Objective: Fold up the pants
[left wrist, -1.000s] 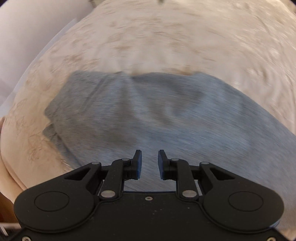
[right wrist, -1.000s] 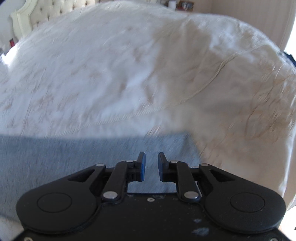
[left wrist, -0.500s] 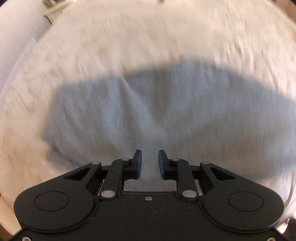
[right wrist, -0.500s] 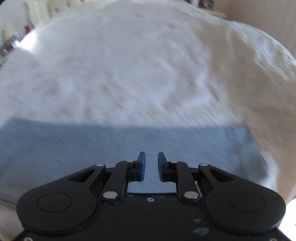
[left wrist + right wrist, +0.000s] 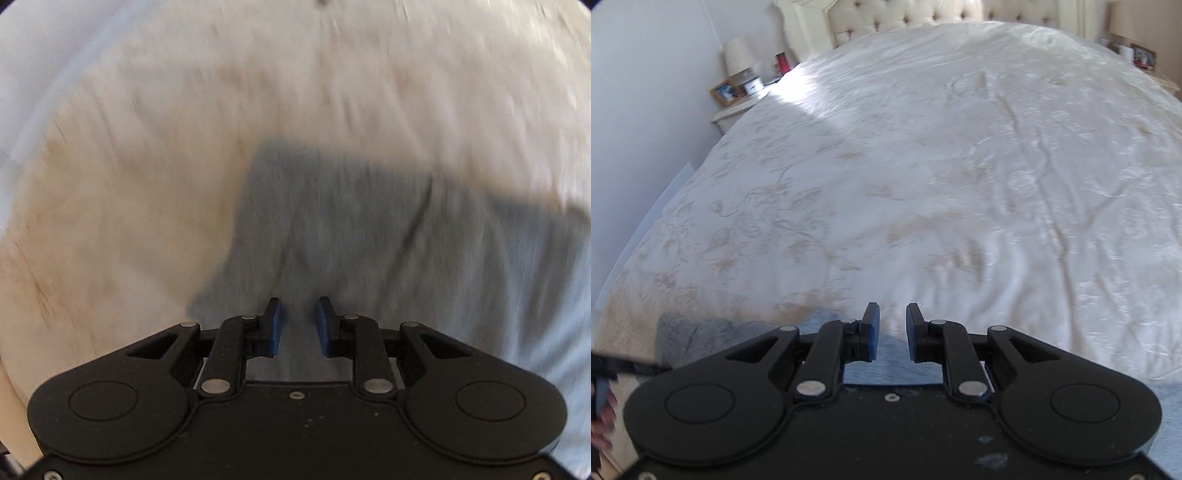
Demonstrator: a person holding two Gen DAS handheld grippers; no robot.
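The grey-blue pants [image 5: 369, 236] lie flat on the cream bedspread [image 5: 129, 177]. The left wrist view is blurred by motion. My left gripper [image 5: 297, 325] is open and empty, just above the pants' near left part. In the right wrist view only a strip of the pants [image 5: 694, 332] shows at the bottom, mostly hidden behind the gripper body. My right gripper [image 5: 889, 330] is open and empty, over the pants' far edge.
The embroidered bedspread [image 5: 923, 184] stretches far ahead to a tufted headboard [image 5: 905, 14]. A nightstand [image 5: 738, 107] with a lamp [image 5: 738, 59] and photo frame stands at the far left by the wall. Part of the other gripper and a hand [image 5: 602, 417] show at the left edge.
Both grippers have swung over the pants; the left view now shows the pants' left edge near centre, and the right gripper has tilted up toward the headboard. Both stay open.
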